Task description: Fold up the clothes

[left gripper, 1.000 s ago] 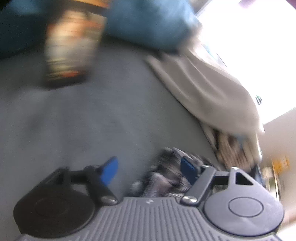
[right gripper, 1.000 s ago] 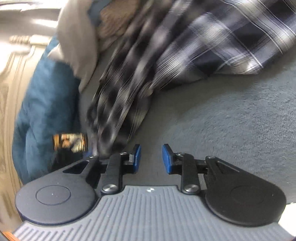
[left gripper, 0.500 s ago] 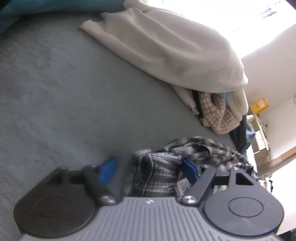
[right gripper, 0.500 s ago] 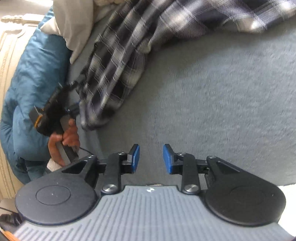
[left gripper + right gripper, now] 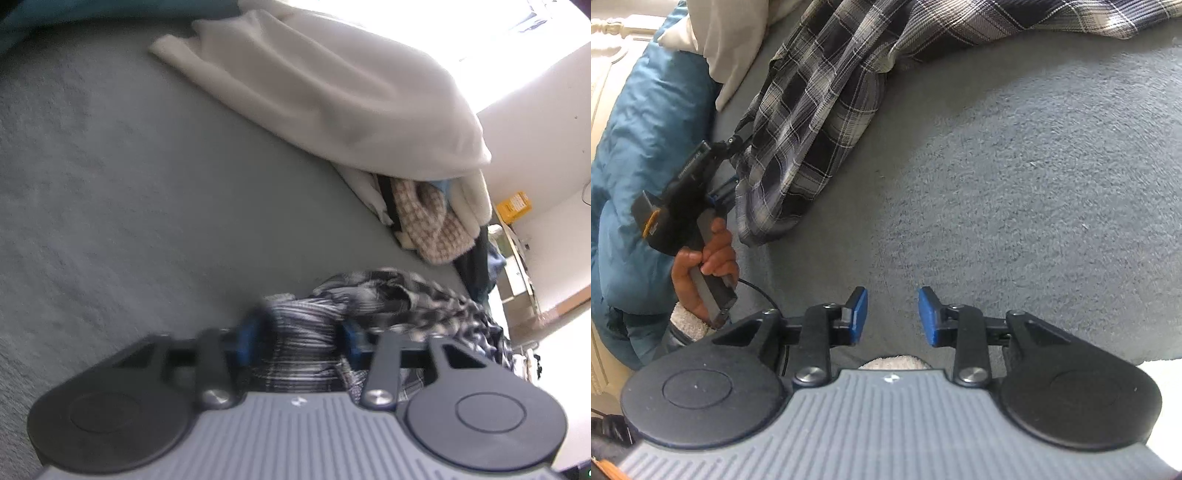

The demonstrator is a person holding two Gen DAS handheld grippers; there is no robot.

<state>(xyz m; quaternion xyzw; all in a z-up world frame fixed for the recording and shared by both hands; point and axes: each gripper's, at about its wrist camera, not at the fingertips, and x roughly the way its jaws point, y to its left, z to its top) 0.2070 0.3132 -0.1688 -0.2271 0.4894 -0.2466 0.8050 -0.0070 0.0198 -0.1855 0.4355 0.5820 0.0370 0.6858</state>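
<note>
Clearly the left gripper [image 5: 301,338] pinches only the shirt's [image 5: 820,110] bunched edge, which may slip, while the right gripper [image 5: 892,315] gapes empty.

No words, brand names or numbers can be read in either view. A yellow label [image 5: 514,201] on the far wall in the left wrist view carries dark print, too small and blurred to make out. The orange tag [image 5: 650,228] on the handheld device is likewise illegible.
</note>
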